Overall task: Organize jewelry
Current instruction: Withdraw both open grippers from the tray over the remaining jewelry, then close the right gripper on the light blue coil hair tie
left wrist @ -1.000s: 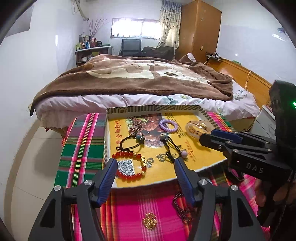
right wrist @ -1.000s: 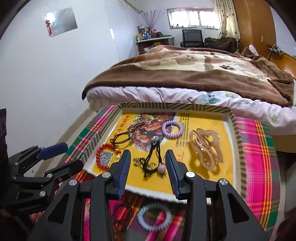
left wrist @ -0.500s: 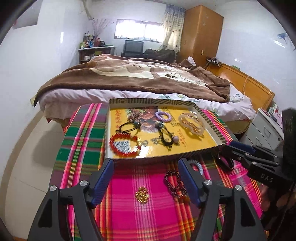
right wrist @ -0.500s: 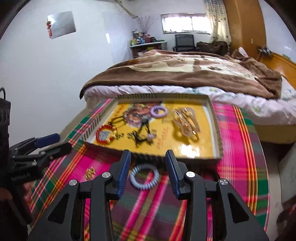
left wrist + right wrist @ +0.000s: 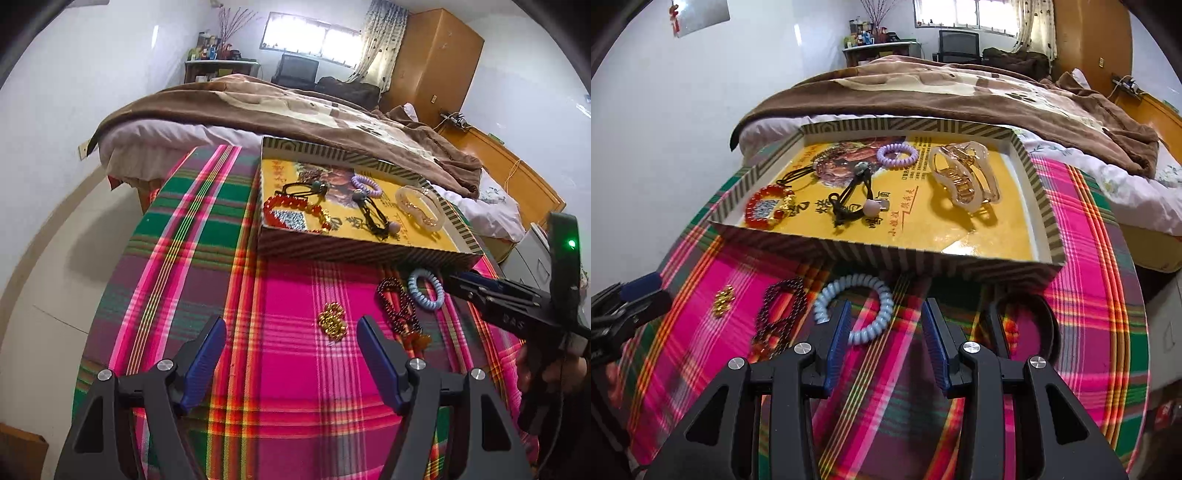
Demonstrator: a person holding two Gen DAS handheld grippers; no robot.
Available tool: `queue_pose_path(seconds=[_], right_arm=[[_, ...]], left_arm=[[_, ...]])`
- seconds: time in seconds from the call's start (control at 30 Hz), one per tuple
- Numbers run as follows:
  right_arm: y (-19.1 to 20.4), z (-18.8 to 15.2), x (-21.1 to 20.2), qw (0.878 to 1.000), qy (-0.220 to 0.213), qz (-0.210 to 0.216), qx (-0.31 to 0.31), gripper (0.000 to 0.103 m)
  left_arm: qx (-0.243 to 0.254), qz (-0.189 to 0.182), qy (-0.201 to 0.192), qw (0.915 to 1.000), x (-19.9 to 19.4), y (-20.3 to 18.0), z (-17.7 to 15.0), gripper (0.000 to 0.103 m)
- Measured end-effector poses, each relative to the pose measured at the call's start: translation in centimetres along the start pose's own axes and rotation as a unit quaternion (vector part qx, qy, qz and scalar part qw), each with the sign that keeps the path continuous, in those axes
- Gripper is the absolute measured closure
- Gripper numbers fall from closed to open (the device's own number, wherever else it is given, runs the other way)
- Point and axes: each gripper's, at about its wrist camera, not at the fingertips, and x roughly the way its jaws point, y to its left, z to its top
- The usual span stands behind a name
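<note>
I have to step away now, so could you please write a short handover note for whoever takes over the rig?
Left hand-held gripper: open, empty, jaws just widened, above the small gold bead cluster.
Right hand-held gripper: open, empty, low at the pale blue spiral hair tie.
Done: red bead bracelet, purple spiral tie, clear claw clip and two black cords lie in the striped cardboard tray.
Left on the plaid cloth: gold cluster, dark bead string, blue tie, black ring.

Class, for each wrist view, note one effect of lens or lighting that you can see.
Left wrist view: the fisheye bows the plaid tablecloth and the bright window is washed out. Right wrist view: glare shines on the yellow floor of the striped cardboard tray.
</note>
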Motion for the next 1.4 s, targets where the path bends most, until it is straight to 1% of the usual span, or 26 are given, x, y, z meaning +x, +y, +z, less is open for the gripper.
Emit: queue_pose_path(seconds=[0.23, 0.4, 0.47, 0.5, 0.53, 0.6, 0.7, 0.83, 0.93, 1.03, 1.17, 1.3, 1.4], right_arm=[[0.8, 0.5, 2.3, 0.999, 0.028, -0.029, -0.026, 0.063], [1.2, 0.5, 2.5, 0.999, 0.02, -0.032, -0.032, 0.063], [1.2, 0.5, 2.5, 0.999, 0.018, -0.026, -0.033, 0.071], [1.1, 0.5, 2.4, 0.999, 0.017, -0.027, -0.032, 0.086], [1.1, 0.5, 2.4, 0.999, 0.019, -0.027, -0.031, 0.093], [1.0, 0.6, 2.4, 0.999, 0.02, -0.022, -0.03, 0.093], [0.9, 0.6, 2.2, 0.999, 0.017, -0.019, -0.03, 0.094], [0.2, 0.5, 0.4, 1.0, -0.013, -0.01, -0.014, 0.094], [-0.4, 0.5, -1.3, 0.999, -0.036, -0.004, 0.0, 0.094], [-1.1, 0.3, -2.9, 0.998, -0.057, -0.005, 0.014, 0.094], [-1.8, 0.0, -4.4, 0.997, -0.073, -0.004, 0.029, 0.094], [-1.9, -0.2, -5.6, 0.996, -0.089, -0.007, 0.032, 0.094], [-2.2, -0.4, -6.2, 0.995, -0.096, -0.004, 0.037, 0.094]], left_arm=[[-0.007, -0.001, 0.01, 0.9999, 0.8, 0.9, -0.3, 0.03], [-0.003, -0.005, 0.022, 0.9998, 1.5, 1.1, -0.3, 0.03], [0.001, -0.009, 0.029, 0.9995, 1.9, 0.8, -0.3, 0.03], [0.003, -0.012, 0.031, 0.9995, 2.1, 0.6, -0.2, 0.029], [0.005, -0.014, 0.033, 0.9993, 2.3, 0.3, -0.1, 0.029], [0.009, -0.02, 0.042, 0.9989, 3.0, 0.0, 0.1, 0.029], [0.014, -0.017, 0.046, 0.9987, 3.4, -0.6, 0.2, 0.029], [0.038, 0.003, 0.054, 0.9978, 4.3, -1.7, 0.5, 0.029], [0.045, 0.004, 0.057, 0.9974, 4.7, -2.3, 0.7, 0.029], [0.071, 0.016, 0.059, 0.9957, 5.1, -3.5, 0.6, 0.029], [0.088, 0.025, 0.058, 0.9941, 5.7, -4.5, 0.6, 0.029], [0.117, 0.052, 0.053, 0.9904, 6.4, -5.4, 0.6, 0.029], [0.112, 0.052, 0.051, 0.9911, 6.6, -5.3, 0.9, 0.028]])
